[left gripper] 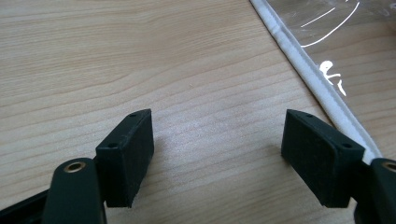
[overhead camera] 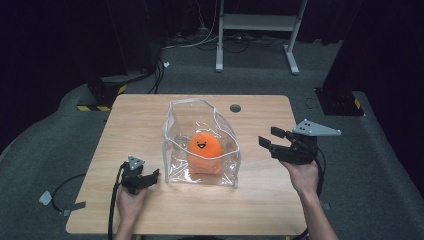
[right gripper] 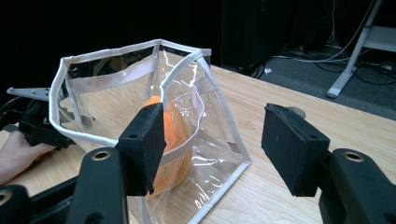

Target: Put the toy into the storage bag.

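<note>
A clear plastic bag (overhead camera: 200, 145) with white trim stands open in the middle of the wooden table (overhead camera: 140, 120). Inside it sits an orange plush ball (overhead camera: 204, 146) with a small black face. My left gripper (overhead camera: 150, 176) rests low on the table just left of the bag's front corner, jaws open over bare wood (left gripper: 219, 154), the bag's white edge (left gripper: 322, 88) beside its right jaw. My right gripper (overhead camera: 267, 137) hovers to the right of the bag, jaws open and empty, pointing at the bag (right gripper: 140, 93) and the orange ball (right gripper: 173, 140).
A round grommet hole (overhead camera: 235, 108) lies in the table behind the bag. Beyond the table the dark floor holds cables and a white desk frame (overhead camera: 260, 30). Black stands (overhead camera: 345, 95) flank the table's far corners.
</note>
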`<move>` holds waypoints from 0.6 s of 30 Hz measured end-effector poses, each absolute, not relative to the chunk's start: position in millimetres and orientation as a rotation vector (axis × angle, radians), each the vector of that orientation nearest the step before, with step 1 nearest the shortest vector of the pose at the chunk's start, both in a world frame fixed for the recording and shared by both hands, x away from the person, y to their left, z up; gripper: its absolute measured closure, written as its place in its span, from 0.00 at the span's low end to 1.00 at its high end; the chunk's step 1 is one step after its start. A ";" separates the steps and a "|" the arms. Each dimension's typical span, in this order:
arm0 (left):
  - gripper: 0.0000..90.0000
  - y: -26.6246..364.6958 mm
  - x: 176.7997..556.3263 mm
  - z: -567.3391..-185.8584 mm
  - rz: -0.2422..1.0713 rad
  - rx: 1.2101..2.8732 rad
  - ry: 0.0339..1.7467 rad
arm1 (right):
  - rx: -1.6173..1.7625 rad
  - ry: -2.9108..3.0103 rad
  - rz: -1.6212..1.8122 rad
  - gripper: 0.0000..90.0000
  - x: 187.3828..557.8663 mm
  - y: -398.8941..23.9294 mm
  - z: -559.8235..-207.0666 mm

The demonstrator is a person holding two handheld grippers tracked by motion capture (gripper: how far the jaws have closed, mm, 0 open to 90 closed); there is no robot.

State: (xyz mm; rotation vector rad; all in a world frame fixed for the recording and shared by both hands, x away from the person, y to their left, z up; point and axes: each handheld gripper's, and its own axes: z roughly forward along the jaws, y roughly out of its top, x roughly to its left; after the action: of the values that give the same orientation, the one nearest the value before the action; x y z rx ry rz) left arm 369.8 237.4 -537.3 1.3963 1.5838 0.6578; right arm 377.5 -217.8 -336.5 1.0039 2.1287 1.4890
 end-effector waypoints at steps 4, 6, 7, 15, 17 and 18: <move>0.28 237.4 369.8 -537.3 0.658 1.396 1.584 | 1.007 2.127 1.491 0.44 376.4 -219.3 -337.9; 0.28 237.4 369.8 -537.3 0.658 1.396 1.584 | 1.010 2.125 1.490 0.44 375.6 -220.2 -338.8; 0.28 237.4 369.8 -537.3 0.658 1.396 1.584 | 1.010 2.124 1.492 0.44 375.3 -220.7 -339.3; 0.28 237.4 369.8 -537.3 0.658 1.397 1.584 | 1.023 2.118 1.494 0.44 373.0 -224.6 -344.3; 0.28 237.4 369.8 -537.3 0.658 1.397 1.584 | 1.028 2.117 1.494 0.44 372.2 -225.9 -346.1; 0.28 237.4 369.8 -537.3 0.658 1.397 1.584 | 1.028 2.117 1.494 0.44 372.2 -225.9 -346.1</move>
State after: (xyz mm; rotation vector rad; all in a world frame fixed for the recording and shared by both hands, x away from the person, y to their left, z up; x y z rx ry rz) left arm 369.8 237.4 -537.3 1.3967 1.5837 0.6578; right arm 372.2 -225.9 -346.1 1.0277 2.1166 1.4939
